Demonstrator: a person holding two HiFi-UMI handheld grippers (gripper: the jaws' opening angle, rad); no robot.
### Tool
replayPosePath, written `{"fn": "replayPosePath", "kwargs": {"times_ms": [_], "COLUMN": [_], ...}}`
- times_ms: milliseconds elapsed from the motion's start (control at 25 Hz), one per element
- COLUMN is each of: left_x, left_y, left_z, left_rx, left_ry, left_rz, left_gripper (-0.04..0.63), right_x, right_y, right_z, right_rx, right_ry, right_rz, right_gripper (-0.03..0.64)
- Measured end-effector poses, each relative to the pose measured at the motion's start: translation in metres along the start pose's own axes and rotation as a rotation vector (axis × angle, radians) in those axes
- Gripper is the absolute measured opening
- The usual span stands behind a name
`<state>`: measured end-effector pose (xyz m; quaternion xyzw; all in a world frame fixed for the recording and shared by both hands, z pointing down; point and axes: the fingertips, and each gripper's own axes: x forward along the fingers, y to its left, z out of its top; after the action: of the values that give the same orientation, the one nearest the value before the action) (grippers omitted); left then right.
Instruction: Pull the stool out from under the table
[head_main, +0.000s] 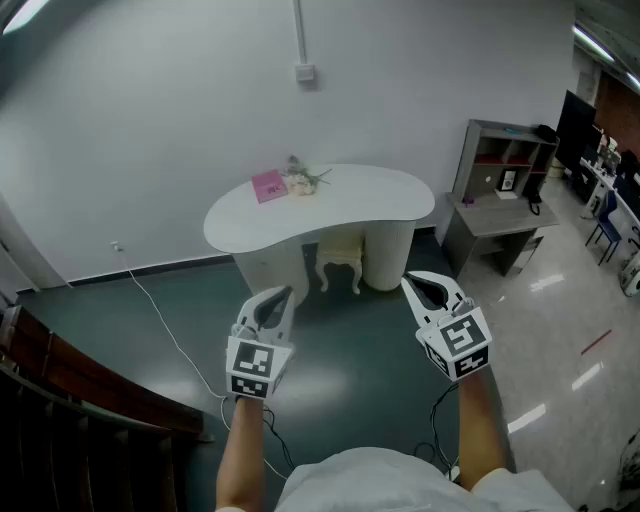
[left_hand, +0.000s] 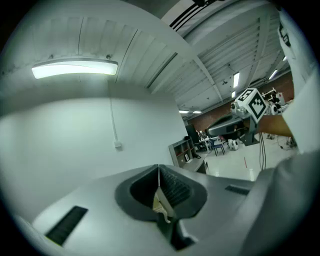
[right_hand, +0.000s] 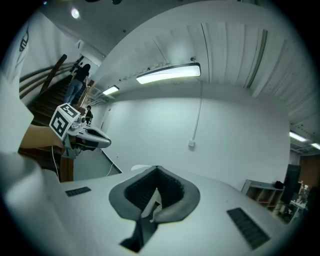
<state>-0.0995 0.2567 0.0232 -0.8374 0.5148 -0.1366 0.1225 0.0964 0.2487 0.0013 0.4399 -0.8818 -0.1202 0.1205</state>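
A cream stool (head_main: 339, 257) with curved legs stands tucked under the white kidney-shaped table (head_main: 380, 205), between the table's two white pedestals. Both grippers hover over the dark green floor, well short of the table and touching nothing. My left gripper (head_main: 279, 297) is shut and empty, its tips pointing at the table's left pedestal. My right gripper (head_main: 421, 285) is shut and empty too, to the right of the stool. In the left gripper view the jaws (left_hand: 159, 168) meet on a thin seam; in the right gripper view they (right_hand: 156, 170) meet likewise. Through each seam only a pale sliver shows.
On the tabletop lie a pink card (head_main: 268, 186) and a small bunch of flowers (head_main: 303, 179). A grey desk with shelves (head_main: 498, 207) stands right of the table. A wooden stair rail (head_main: 70, 390) runs along the left. A white cable (head_main: 160, 322) trails across the floor.
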Motion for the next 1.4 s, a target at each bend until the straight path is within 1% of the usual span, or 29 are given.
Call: {"fn": "replayPosePath", "kwargs": {"times_ms": [120,320,520,680,800,1040,1160,1240,1400], "left_x": [0.004,0.014,0.028,0.039,0.051,0.09,0.115,0.135,0.184], "left_y": [-0.003,-0.013,-0.027,-0.039,-0.036,-0.014,0.005,0.021,0.059], "left_z": [-0.003,-0.009,-0.007,-0.013,-0.022,-0.019,-0.03,-0.043,-0.058], "left_rx": [0.007,0.004,0.008,0.0,-0.004,0.019,0.014,0.004,-0.022], "left_ry": [0.008,0.023,0.028,0.038,0.063,0.057,0.062,0.069,0.081], "left_rz": [-0.003,-0.012,-0.015,-0.009,0.003,-0.003,-0.008,-0.009,-0.019], "left_gripper": [0.018,0.018,0.018,0.018,0.018,0.018,0.018,0.018,0.018], "right_x": [0.0,-0.002,-0.003,-0.003,0.008,0.047,0.076,0.101,0.156], "right_y": [-0.005,-0.005,-0.019,-0.033,-0.041,-0.064,-0.076,-0.086,-0.118], "right_z": [-0.002,-0.01,-0.023,-0.042,-0.05,-0.051,-0.057,-0.065,-0.069], "right_rx": [0.003,0.003,-0.032,0.006,0.014,-0.008,0.004,0.008,0.0], "right_ry": [-0.012,-0.022,-0.021,-0.01,-0.003,0.004,0.012,0.025,0.049], "right_rz": [-0.007,0.056,0.063,0.077,0.1,0.135,0.14,0.123,0.043], "right_gripper": [0.012,0.012,0.012,0.012,0.012,0.012,0.012,0.012,0.012]}}
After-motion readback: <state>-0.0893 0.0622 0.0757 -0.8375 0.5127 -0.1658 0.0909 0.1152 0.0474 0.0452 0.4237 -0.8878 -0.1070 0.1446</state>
